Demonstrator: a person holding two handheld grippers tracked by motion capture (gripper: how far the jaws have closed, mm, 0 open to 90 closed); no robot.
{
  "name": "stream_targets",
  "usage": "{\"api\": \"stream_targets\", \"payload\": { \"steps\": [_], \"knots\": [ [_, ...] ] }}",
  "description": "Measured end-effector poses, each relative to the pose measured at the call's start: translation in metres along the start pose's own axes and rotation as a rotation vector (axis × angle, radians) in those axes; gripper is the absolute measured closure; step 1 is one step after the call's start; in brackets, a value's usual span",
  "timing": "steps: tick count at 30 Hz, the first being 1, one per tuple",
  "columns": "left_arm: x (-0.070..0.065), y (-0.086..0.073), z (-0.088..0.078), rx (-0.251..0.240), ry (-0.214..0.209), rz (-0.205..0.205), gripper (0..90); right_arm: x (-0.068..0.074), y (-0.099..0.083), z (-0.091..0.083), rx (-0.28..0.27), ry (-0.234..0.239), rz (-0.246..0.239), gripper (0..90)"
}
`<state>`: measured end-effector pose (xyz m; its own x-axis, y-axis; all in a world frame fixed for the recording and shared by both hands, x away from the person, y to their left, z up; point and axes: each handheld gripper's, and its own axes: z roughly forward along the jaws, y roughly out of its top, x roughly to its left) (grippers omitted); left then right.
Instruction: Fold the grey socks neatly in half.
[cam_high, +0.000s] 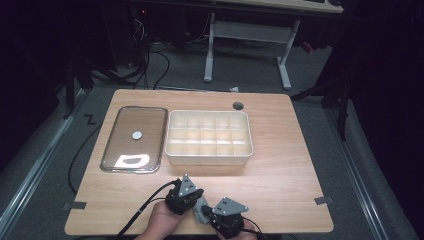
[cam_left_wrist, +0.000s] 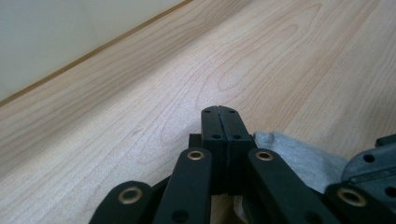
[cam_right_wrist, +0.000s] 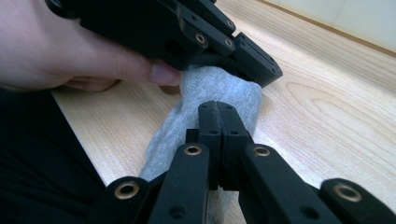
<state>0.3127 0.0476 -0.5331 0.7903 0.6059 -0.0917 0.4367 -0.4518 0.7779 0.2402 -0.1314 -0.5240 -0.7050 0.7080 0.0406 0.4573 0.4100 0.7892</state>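
1. The left tool (cam_high: 186, 199) has its jaws pressed tight together, and from the right gripper view its tip seems to pinch one end of the grey cloth (cam_right_wrist: 219, 100)
2. The right tool (cam_high: 220, 221) also has its jaws pressed tight together, right over the same cloth; I cannot tell if cloth is caught between them
3. The cloth lies bunched between the two tools, at the near edge of the worktop (cam_high: 280, 165)
4. If the hands pull apart too fast, the soft cloth could slip out of a tool, because only a small bit looks pinched
5. The cloth sits close to the edge, so a dropped end could slide off to the floor
6. The worktop is pale wood, smooth and flat
7. Farther back sit a white tray with little boxes (cam_high: 209, 159) and a shiny flat lid (cam_high: 134, 140), well apart from the cloth
8. The room is dark, with cables on a grey floor and another desk behind
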Motion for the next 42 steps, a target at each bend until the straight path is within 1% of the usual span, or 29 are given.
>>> {"api": "stream_targets", "payload": {
  "steps": [1, 2, 3, 4, 5, 6, 8, 9, 10, 11, 14, 15, 16, 18, 20, 21, 22, 23, 24, 25, 26, 27, 30, 34, 36, 38, 39, 41, 42],
  "knots": [
    [0.000, 0.000, 0.000, 0.000, 0.000, 0.000, 88.6, 0.000, 0.000, 0.000, 0.000, 0.000, 0.000, 90.0],
    [0.002, 0.000, -0.002, -0.014, -0.001, -0.012, 88.5, 0.002, 0.000, 0.001, 0.003, -0.014, -0.013, 90.0],
    [0.005, 0.000, -0.006, -0.028, 0.009, -0.016, 88.5, 0.002, 0.000, 0.001, 0.003, -0.014, -0.013, 90.0],
    [0.009, 0.003, -0.015, -0.060, 0.010, -0.035, 88.1, 0.001, 0.000, 0.001, 0.007, -0.025, -0.021, 90.0],
    [0.009, 0.003, -0.015, -0.060, 0.010, -0.035, 87.9, 0.001, 0.000, 0.001, 0.007, -0.025, -0.021, 90.0],
    [0.010, 0.008, -0.026, -0.092, 0.012, -0.038, 87.7, 0.000, 0.001, 0.003, 0.004, -0.031, -0.024, 90.0],
    [0.006, 0.013, -0.038, -0.126, -0.002, -0.035, 87.7, -0.002, 0.002, 0.006, 0.005, -0.046, -0.026, 90.0],
    [0.006, 0.013, -0.038, -0.126, -0.002, -0.035, 87.6, -0.002, 0.002, 0.006, 0.005, -0.046, -0.026, 90.0],
    [-0.002, 0.015, -0.045, -0.147, -0.022, -0.022, 87.4, -0.005, 0.004, 0.010, 0.011, -0.059, -0.024, 90.0],
    [-0.006, 0.015, -0.047, -0.150, -0.032, -0.016, 87.3, -0.005, 0.005, 0.011, 0.013, -0.066, -0.028, 90.0],
    [-0.011, 0.013, -0.045, -0.138, -0.039, -0.006, 87.0, -0.006, 0.006, 0.012, 0.017, -0.075, -0.033, 90.0],
    [-0.013, 0.010, -0.042, -0.126, -0.041, -0.006, 87.0, -0.005, 0.006, 0.012, 0.015, -0.080, -0.034, 90.0],
    [-0.013, 0.002, -0.037, -0.096, -0.046, -0.009, 87.1, -0.004, 0.005, 0.011, 0.011, -0.095, -0.040, 90.0],
    [-0.012, -0.001, -0.035, -0.087, -0.045, -0.015, 87.2, -0.004, 0.005, 0.009, 0.010, -0.098, -0.040, 90.0],
    [-0.011, -0.007, -0.034, -0.078, -0.042, -0.018, 87.6, -0.003, 0.007, -0.010, -0.068, -0.072, -0.009, 90.0],
    [-0.011, -0.007, -0.034, -0.078, -0.042, -0.018, 87.7, -0.003, 0.007, -0.010, -0.068, -0.072, -0.009, 90.0],
    [-0.010, -0.009, -0.034, -0.081, -0.039, -0.015, 87.6, 0.001, 0.008, -0.023, -0.105, -0.029, -0.003, 90.0],
    [-0.010, -0.009, -0.034, -0.081, -0.039, -0.015, 87.6, 0.001, 0.008, -0.023, -0.105, -0.029, -0.003, 90.0],
    [-0.010, -0.010, -0.034, -0.081, -0.040, -0.015, 87.7, 0.006, 0.005, -0.024, -0.080, 0.007, -0.005, 90.0],
    [-0.010, -0.010, -0.034, -0.081, -0.043, -0.015, 87.7, 0.006, 0.005, -0.024, -0.080, 0.007, -0.005, 90.0],
    [-0.011, -0.012, -0.033, -0.086, -0.044, -0.010, 87.7, 0.011, 0.000, -0.018, -0.040, 0.006, -0.023, 90.0],
    [-0.011, -0.012, -0.033, -0.086, -0.044, -0.010, 87.8, 0.011, -0.003, -0.014, -0.032, 0.015, -0.017, 90.0],
    [-0.012, -0.015, -0.033, -0.088, -0.038, 0.002, 88.1, 0.013, -0.008, -0.007, -0.017, 0.022, -0.018, 90.0],
    [-0.010, -0.017, -0.031, -0.091, -0.031, 0.002, 89.7, 0.013, -0.007, -0.004, -0.015, 0.022, -0.024, 90.0],
    [-0.009, -0.017, -0.029, -0.089, -0.017, 0.014, 90.0, 0.013, -0.007, -0.003, -0.015, 0.015, -0.032, 90.0],
    [-0.004, -0.014, -0.021, -0.077, 0.010, 0.022, 90.0, 0.014, -0.006, -0.001, -0.016, -0.006, -0.058, 90.0],
    [-0.004, -0.014, -0.021, -0.077, 0.010, 0.022, 90.0, 0.014, -0.006, -0.001, -0.016, -0.006, -0.058, 90.0],
    [0.001, -0.010, -0.014, -0.039, 0.010, 0.007, 90.0, 0.012, -0.003, 0.002, -0.011, -0.010, -0.062, 90.0],
    [0.003, -0.008, -0.011, -0.020, 0.020, 0.016, 90.0, 0.011, -0.002, 0.003, -0.013, -0.015, -0.065, 90.0]
  ]
}}
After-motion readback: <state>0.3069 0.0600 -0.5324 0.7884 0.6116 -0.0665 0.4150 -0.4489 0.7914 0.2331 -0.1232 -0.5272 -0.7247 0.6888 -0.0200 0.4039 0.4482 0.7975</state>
